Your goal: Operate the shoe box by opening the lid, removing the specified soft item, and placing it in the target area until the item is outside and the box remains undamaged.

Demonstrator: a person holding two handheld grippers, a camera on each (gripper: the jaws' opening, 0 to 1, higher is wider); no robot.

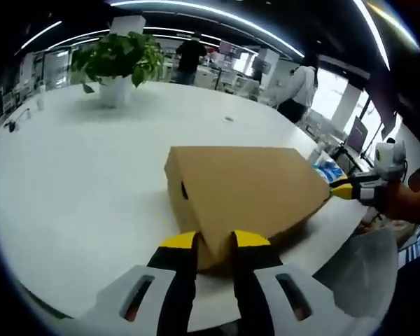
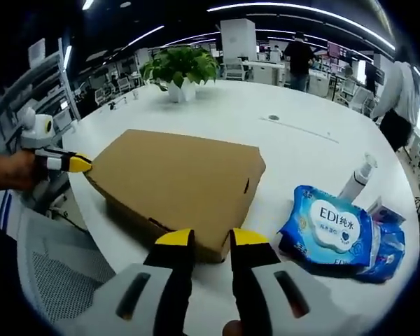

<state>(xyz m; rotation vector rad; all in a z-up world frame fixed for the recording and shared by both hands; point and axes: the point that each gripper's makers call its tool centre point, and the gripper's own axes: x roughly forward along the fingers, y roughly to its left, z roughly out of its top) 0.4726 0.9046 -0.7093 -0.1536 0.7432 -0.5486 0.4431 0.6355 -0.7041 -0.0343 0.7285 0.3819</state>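
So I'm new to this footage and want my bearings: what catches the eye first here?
The closed brown shoe box lies flat on the white table, with a yellow-tipped tool at each near corner: the left tool and the right tool. A blue wipes pack sits beside the box, and a potted plant stands farther back.

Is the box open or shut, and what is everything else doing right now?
Shoe box: lid shut, flat on the white table.
Left gripper: open, at a box corner.
Right gripper: open, at the opposite corner.
Wet wipes pack: lying closed beside the box.
Potted plant: upright.
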